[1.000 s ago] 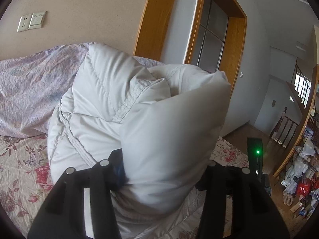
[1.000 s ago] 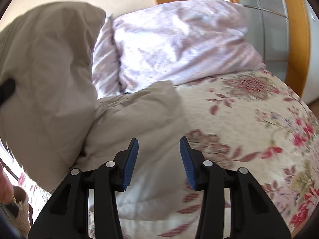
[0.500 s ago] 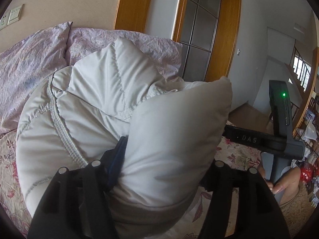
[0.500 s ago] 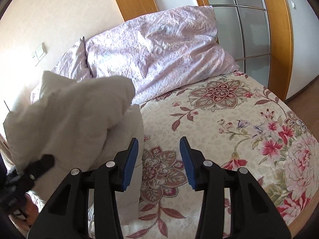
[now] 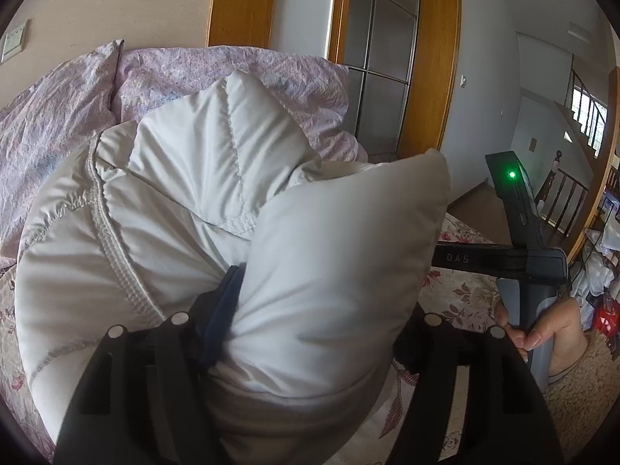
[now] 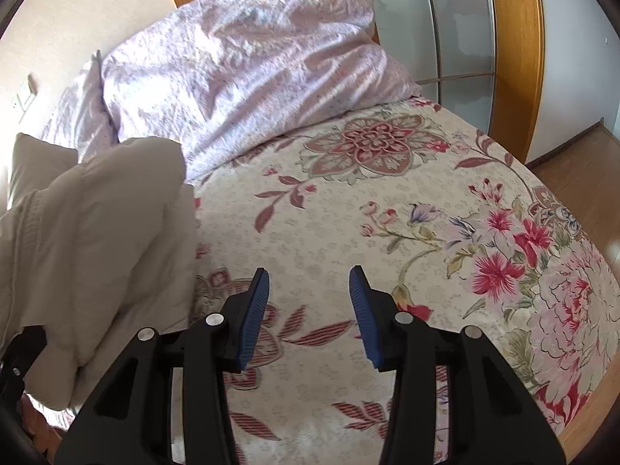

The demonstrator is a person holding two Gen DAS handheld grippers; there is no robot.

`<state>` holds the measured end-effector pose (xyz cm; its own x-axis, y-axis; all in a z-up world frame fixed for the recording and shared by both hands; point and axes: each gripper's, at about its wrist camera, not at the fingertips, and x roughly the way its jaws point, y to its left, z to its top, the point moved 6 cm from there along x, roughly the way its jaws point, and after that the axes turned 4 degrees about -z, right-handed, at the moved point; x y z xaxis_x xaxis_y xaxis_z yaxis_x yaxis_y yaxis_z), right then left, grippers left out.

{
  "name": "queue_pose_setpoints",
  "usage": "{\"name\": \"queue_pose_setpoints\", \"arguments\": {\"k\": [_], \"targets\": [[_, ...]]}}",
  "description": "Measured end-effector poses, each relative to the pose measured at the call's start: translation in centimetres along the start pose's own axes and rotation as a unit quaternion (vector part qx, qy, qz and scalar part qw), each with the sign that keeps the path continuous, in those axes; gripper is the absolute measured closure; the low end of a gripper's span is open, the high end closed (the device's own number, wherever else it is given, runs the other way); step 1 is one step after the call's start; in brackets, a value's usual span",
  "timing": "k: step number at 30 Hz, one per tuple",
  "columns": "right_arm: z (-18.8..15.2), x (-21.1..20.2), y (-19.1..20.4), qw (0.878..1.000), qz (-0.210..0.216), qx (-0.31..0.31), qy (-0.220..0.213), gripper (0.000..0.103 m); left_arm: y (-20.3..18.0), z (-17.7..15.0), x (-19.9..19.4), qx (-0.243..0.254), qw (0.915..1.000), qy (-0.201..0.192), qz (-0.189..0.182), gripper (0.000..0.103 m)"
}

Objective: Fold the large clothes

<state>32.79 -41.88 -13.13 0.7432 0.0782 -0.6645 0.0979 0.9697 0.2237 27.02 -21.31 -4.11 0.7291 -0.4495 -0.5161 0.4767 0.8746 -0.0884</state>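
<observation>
Left gripper point(image 5: 310, 333) is pinching a thick fold of the white puffer jacket point(image 5: 186, 232), jaws clamped on the padding and holding it bunched above the floral bedspread point(image 6: 387, 232). Right gripper point(image 6: 309, 310) is hovering over the bedspread with jaws spread, gripping nothing. Jacket is sitting at its left, in front of the lilac pillows point(image 6: 252, 66).
</observation>
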Motion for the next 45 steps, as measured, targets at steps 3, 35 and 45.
{"name": "queue_pose_setpoints", "arguments": {"k": [3,35,45], "targets": [[-0.3,1.1,-0.6,1.0,-0.02,-0.012,0.009,0.058,-0.9,-0.5,0.6,0.017,0.9998,0.007,0.005,0.033],[2.2,7.6,-3.9,0.993,-0.053,-0.105,0.028,0.055,-5.7,-2.8,4.1,0.071,0.9959,0.054,0.018,0.021],[2.2,7.7,-3.8,0.991,-0.057,-0.115,0.026,0.054,-8.6,-2.6,0.3,0.132,0.9902,0.041,0.022,0.02]]}}
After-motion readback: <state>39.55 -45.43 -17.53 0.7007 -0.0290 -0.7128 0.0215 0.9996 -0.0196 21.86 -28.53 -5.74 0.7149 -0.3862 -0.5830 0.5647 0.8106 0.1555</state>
